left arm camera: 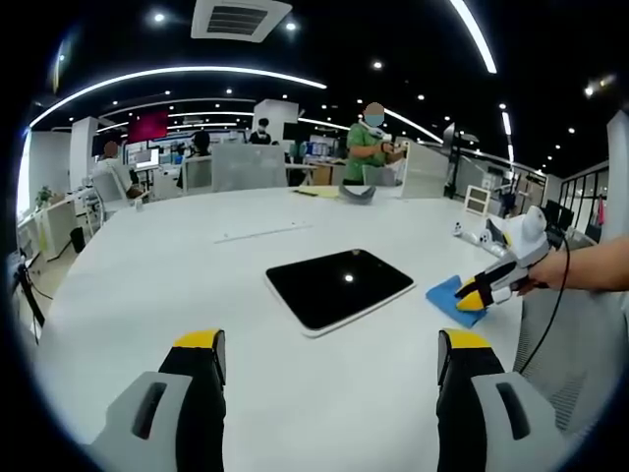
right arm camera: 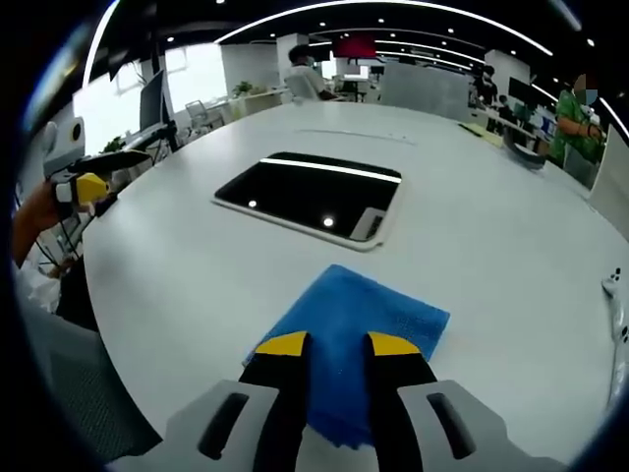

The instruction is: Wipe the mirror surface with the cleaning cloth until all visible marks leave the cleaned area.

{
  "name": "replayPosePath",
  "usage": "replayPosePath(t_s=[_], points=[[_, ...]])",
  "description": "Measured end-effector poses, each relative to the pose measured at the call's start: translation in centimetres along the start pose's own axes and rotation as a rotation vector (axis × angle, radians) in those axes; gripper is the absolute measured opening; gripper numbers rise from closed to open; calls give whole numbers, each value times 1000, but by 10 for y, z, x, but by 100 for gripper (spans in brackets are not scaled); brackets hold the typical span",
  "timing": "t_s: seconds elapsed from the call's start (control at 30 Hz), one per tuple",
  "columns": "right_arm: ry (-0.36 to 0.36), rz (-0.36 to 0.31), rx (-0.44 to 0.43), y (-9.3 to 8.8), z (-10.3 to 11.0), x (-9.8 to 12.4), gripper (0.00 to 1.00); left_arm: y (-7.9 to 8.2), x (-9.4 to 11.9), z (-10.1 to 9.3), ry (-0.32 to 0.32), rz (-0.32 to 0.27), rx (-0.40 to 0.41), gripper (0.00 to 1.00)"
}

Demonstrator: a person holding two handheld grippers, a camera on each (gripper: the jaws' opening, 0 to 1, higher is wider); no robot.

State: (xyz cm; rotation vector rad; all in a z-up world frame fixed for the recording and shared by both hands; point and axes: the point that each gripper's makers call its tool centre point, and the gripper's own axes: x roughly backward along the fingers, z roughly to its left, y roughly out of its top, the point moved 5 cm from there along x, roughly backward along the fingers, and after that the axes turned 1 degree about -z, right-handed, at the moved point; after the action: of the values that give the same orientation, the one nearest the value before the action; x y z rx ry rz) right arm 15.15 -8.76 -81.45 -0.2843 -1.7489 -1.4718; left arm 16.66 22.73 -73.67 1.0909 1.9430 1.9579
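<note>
- The left gripper hovered above the white bench, its yellow-tipped jaws spread wide with nothing between them.
- The mirror, a dark rounded rectangle with a pale rim, lay flat on the bench just ahead of the left gripper, between the lines of its two jaws.
- In the left gripper view, the right gripper came in from the right, held by a person's hand, its tips down on the blue cleaning cloth, which lay ahead and to the right of the left gripper, just beside the mirror's right edge.
- In the right gripper view, the right gripper had its jaws drawn close together over the cleaning cloth; a strip of blue showed between them, but whether they pinched the fabric could not be told.
- The cloth lay flat on the bench directly beneath and ahead of the right gripper's tips.
- The mirror lay farther ahead of the right gripper, apart from the cloth's far edge, reflecting ceiling lights.
- The left gripper showed at the far left of that view, well off to the side of the mirror.
- People stood at desks beyond the bench.
</note>
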Motion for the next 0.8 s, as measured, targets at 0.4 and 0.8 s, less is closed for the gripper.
replayPosePath(t_s=[0.4, 0.8], points=[[6, 4, 39, -1, 3, -1, 10, 1, 1, -2, -2, 2, -5, 89], [23, 6, 43, 0, 3, -2, 0, -1, 4, 0, 7, 2, 2, 89]])
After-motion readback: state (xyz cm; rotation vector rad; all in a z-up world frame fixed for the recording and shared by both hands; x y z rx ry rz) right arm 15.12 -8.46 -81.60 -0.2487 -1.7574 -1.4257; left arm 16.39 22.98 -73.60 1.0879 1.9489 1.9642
